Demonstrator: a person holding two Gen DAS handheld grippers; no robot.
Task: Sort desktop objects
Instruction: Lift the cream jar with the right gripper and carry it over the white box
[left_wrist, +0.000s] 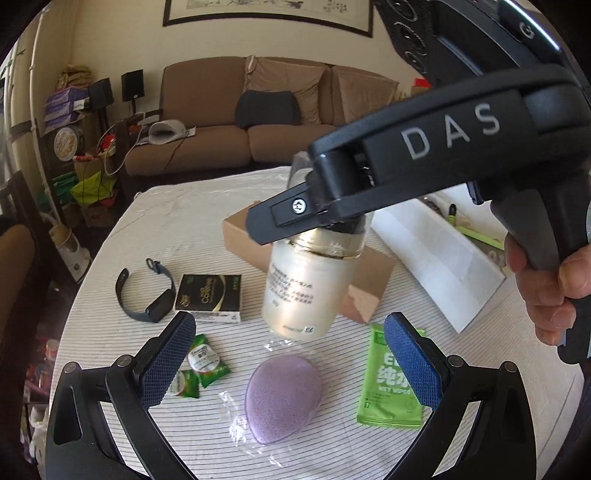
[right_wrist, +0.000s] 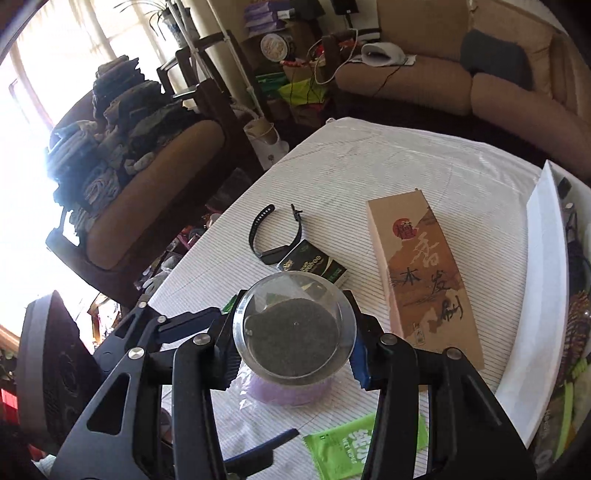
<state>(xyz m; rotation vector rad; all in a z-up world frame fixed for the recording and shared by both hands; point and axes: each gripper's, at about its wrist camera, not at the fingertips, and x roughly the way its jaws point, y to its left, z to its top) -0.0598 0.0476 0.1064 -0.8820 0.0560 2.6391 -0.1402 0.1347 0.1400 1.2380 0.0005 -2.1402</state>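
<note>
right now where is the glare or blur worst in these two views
Right wrist view: the window is blown out white, washing out the left edge. Left wrist view: sun glare bleaches the bottle, its print slightly blurred. Both views: fisheye bends the striped tablecloth edges.

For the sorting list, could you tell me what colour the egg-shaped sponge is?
Pale purple sponge; the left wrist view shows it best.

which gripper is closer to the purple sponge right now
Left. The left gripper hangs open just above the purple sponge, a finger on either side. The right gripper is higher up, shut on the bottle.
</note>
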